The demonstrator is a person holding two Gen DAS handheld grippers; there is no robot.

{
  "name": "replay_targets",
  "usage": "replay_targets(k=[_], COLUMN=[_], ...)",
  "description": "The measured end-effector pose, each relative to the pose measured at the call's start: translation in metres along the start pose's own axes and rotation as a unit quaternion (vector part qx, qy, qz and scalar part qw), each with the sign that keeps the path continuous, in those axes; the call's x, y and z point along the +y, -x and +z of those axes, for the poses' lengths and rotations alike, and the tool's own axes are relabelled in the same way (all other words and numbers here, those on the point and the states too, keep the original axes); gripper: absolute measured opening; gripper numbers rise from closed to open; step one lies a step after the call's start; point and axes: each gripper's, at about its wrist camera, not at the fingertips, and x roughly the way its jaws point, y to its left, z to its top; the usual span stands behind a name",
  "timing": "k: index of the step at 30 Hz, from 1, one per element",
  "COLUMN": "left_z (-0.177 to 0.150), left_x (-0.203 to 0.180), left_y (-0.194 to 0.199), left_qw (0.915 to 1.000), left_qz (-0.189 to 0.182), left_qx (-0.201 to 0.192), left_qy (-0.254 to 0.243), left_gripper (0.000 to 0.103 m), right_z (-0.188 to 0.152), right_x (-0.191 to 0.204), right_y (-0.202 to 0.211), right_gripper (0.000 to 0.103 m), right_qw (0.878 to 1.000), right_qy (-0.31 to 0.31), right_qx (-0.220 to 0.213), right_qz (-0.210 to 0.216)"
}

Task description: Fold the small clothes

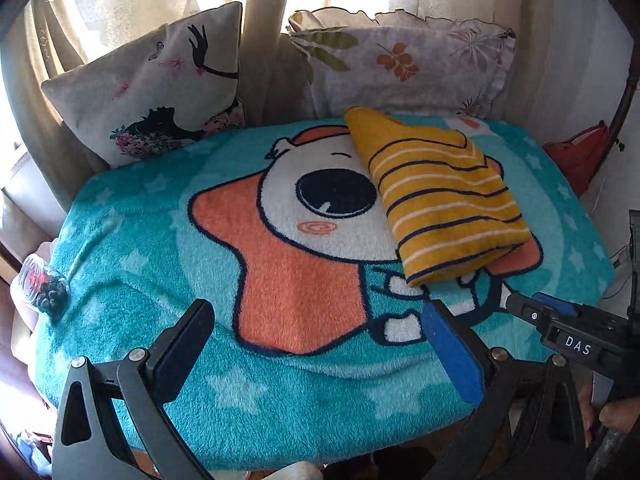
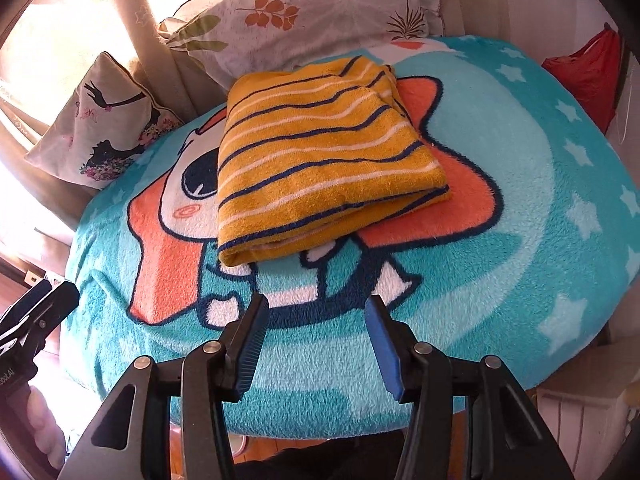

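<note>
Left wrist view: the yellow terry garment with navy and white stripes (image 1: 444, 196) lies folded into a thick packet toward the far right corner of the teal fleece cartoon blanket (image 1: 280, 392). The left gripper (image 1: 316, 352) hovers over the near edge, spread wide and empty.

Right wrist view: the right gripper (image 2: 316, 344) stands partly open, empty, short of the packet's near fold. Folding looks nearly finished; the next move probably calls for one more fold or setting it aside.

Striped garment (image 2: 320, 160) covers part of the cartoon face on the blanket (image 2: 520, 240). Left of blanket, a clear container (image 1: 44, 288): contents unresolvable. Right of blanket, red bag (image 1: 580, 156) cut off by frame.
</note>
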Motion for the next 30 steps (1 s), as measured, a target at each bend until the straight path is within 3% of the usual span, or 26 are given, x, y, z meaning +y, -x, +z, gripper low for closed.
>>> replay_targets(k=[30], left_z=[-0.007], left_x=[0.007], left_y=[-0.033], left_qw=[0.9972], left_qz=[-0.037], left_qx=[0.065], left_qy=[-0.005], left_gripper=[0.103], right_z=[0.004], right_x=[0.022], right_y=[-0.027], right_gripper=[0.059], right_qw=[1.0], right_qy=[0.003], right_qx=[0.023], right_qz=[-0.014])
